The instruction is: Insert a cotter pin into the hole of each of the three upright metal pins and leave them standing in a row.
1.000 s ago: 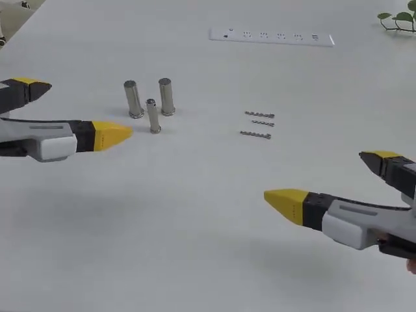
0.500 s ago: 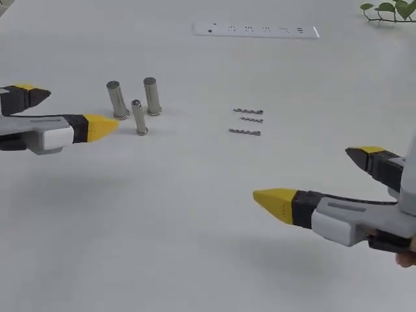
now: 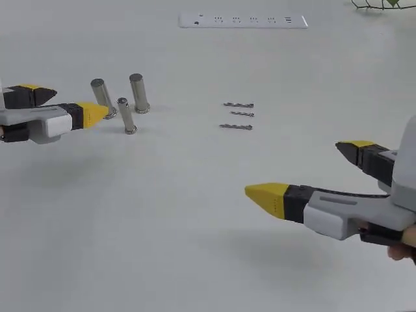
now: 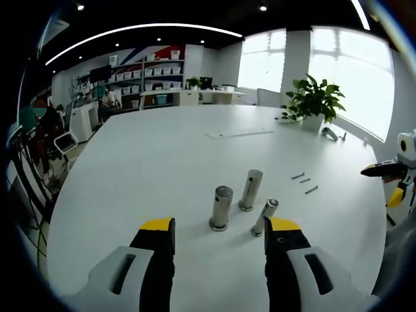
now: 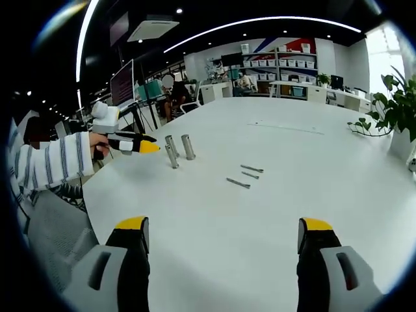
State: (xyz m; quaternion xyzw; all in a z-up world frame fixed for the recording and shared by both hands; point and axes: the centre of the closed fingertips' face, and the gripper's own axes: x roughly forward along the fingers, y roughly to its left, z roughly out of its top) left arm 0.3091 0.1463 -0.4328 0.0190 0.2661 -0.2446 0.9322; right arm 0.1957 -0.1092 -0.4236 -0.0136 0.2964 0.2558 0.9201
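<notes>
**A:** How do the jaws stand?

**B:** Both pairs are spread wide and hold nothing. The left gripper point(image 3: 79, 103) hovers over the left side of the table point(image 3: 162, 227), pointing at the cluster of upright pins. In its own view the nearest metal pin point(image 4: 221, 208) stands between the two jaw tips, about level with them.

**A:** Is it touching anything?

**B:** Hard to call. One yellow tip sits just beside the base of the short metal pin point(image 3: 124, 116). In the head view it overlaps the foot of the nearest one, so contact may or may not be there. The far metal pin point(image 3: 137, 93) stands apart, behind them.

**A:** And the right one?

**B:** The right gripper point(image 3: 292, 168) hangs low at the near right, well apart from everything, jaws gaping over bare tabletop.

**A:** Where are the cotter pins?

**B:** The three cotter pins point(image 3: 242, 114) lie flat in a loose stack of parallel lines mid-table, right of the metal pins and between the two grippers. None is in a hole.

**A:** Room to move?

**B:** Plenty. There is open white surface all round the pins. A power strip point(image 3: 242, 21) lies along the far side, and a potted plant point(image 4: 312, 103) stands near the far edge.
</notes>
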